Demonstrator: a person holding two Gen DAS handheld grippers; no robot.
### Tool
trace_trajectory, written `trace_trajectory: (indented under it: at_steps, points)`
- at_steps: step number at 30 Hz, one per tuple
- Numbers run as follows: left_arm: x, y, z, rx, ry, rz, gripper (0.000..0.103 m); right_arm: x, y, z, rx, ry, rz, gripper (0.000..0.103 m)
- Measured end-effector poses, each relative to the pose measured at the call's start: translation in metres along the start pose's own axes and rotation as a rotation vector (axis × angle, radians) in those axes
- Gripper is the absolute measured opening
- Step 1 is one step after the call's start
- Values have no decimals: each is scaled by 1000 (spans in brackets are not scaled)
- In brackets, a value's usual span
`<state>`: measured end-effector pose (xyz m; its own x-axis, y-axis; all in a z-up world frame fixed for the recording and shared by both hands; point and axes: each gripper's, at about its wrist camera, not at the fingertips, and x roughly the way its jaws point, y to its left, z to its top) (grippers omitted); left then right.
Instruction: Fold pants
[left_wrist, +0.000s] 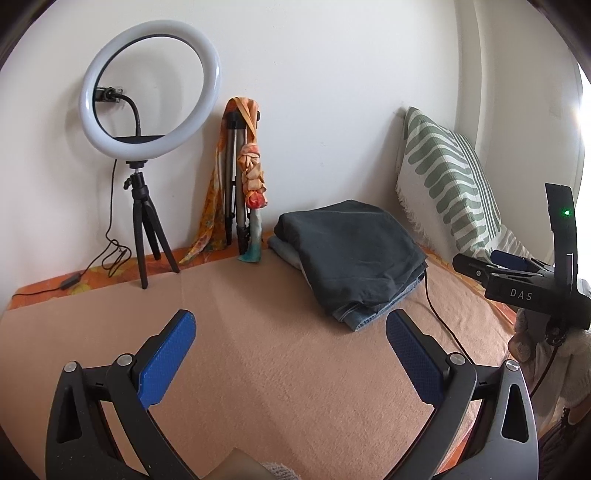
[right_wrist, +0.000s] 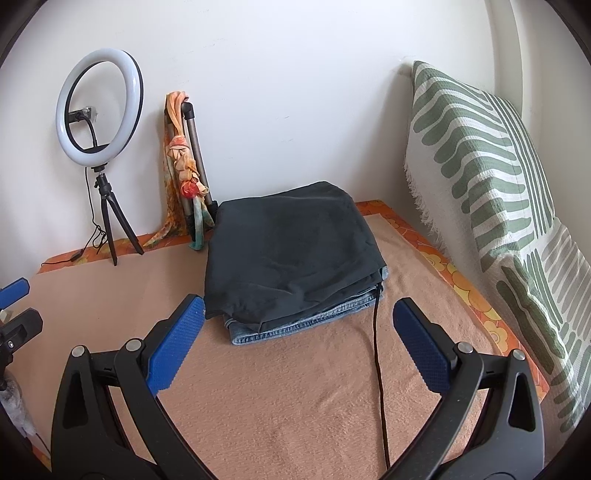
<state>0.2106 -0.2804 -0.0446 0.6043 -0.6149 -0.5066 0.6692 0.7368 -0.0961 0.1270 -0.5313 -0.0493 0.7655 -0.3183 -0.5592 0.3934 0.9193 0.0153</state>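
The dark folded pants (right_wrist: 288, 251) were found lying on top of folded blue jeans (right_wrist: 295, 325), the stack resting toward the far side of a peach blanket (right_wrist: 277, 398) and near the wall. The stack's long axis was seen to run from the near edge away toward the wall, slightly slanted; which end carried the waistband could not be told. The jeans' hems were exposed at the near edge, just below the dark fabric. A black cable (right_wrist: 378, 362) was noted running along the blanket to the stack's near right corner. Open blanket was observed in front of the stack and to its left; a narrower strip remained on its right before the green-striped cushion (right_wrist: 491, 192). The right tool (right_wrist: 299, 321) was held with its jaws wide apart and empty, just short of the stack's near edge, the left pad close to the stack's corner. The left tool (left_wrist: 291, 339) was likewise spread wide and empty, above bare blanket, with the stack ahead and to its right. A ring light (left_wrist: 147, 88) on a tripod and a folded tripod draped with an orange scarf (left_wrist: 251, 166) were recorded against the wall. Only the left view showed the right tool's body from the side, with a lit green lamp; only the right view showed the orange floral border right of the blanket.
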Motion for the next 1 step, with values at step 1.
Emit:
trace_trajectory:
  at_steps: [1]
  points:
    - [0, 0, 0, 0, 4, 2, 102, 1, 0, 0, 1, 2, 1, 103]
